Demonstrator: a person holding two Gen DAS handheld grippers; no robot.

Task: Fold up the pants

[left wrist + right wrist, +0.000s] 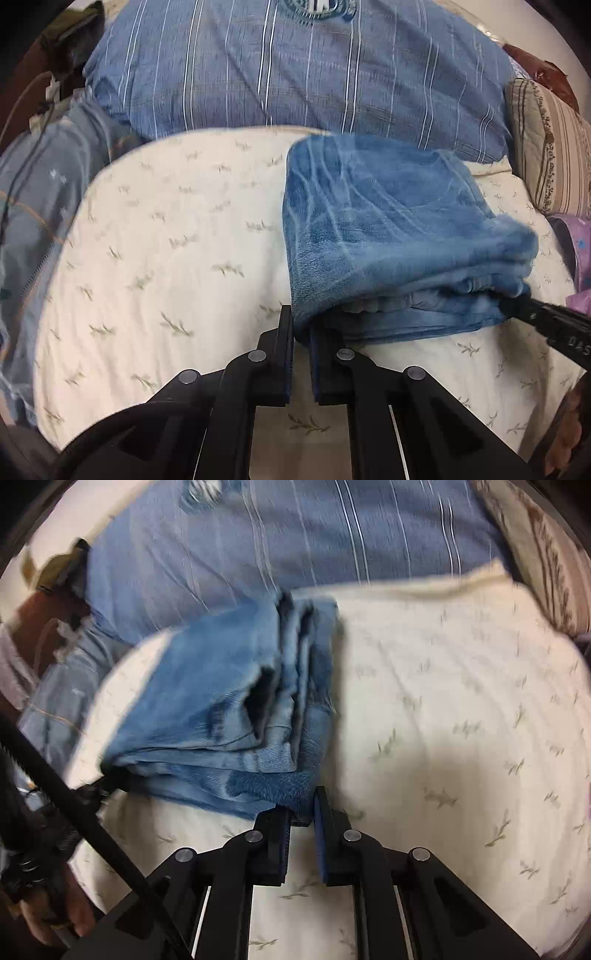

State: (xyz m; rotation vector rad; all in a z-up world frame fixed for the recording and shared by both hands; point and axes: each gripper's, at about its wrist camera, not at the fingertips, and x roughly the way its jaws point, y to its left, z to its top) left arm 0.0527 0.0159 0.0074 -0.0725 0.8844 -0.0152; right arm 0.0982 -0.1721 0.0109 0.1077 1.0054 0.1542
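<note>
Blue denim pants point(388, 236) lie folded into a thick stack on the cream leaf-print sheet point(166, 258). My left gripper point(301, 332) is shut on the near left corner of the stack. My right gripper point(301, 812) is shut on the near right corner of the pants point(229, 716). The right gripper also shows in the left wrist view point(517, 308) at the stack's right end. The left gripper shows in the right wrist view point(103, 779) at the stack's left end. The folded layers gape open along the near edge.
A large blue striped pillow point(295, 74) lies behind the pants. A brown striped cushion point(550, 147) is at the right, purple cloth point(583, 258) below it. Grey-blue clothing point(37, 203) lies at the left edge of the sheet.
</note>
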